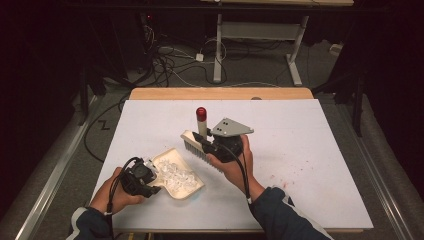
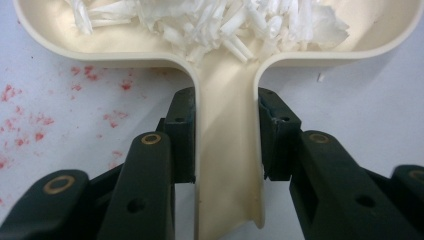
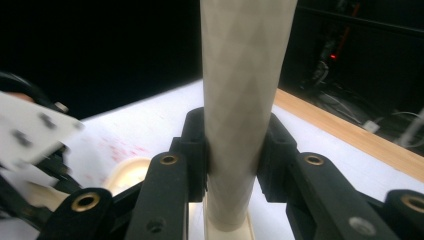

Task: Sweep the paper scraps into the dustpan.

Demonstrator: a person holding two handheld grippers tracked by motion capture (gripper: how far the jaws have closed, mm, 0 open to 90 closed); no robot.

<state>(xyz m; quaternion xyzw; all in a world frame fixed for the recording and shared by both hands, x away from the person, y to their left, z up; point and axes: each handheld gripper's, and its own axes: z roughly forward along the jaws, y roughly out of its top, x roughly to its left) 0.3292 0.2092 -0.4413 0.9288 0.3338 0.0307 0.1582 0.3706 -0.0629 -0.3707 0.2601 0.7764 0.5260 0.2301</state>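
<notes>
While left gripper (image 2: 226,137) clamps dustpan (image 1: 175,172) handle, right gripper (image 3: 232,150) pinches upright brush (image 1: 199,140) handle, red tip up.

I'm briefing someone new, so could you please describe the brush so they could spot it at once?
Start at the white table, near its middle. There the right tongs clamp a cream handle: that is the brush. Unlike the dustpan of white scraps to its left, it has grey bristles and a red-tipped handle pointing up.

Probably a lab: black curtains, tangled floor cables (image 1: 170,60), and a paper-covered table (image 1: 300,150) suggest it.
</notes>
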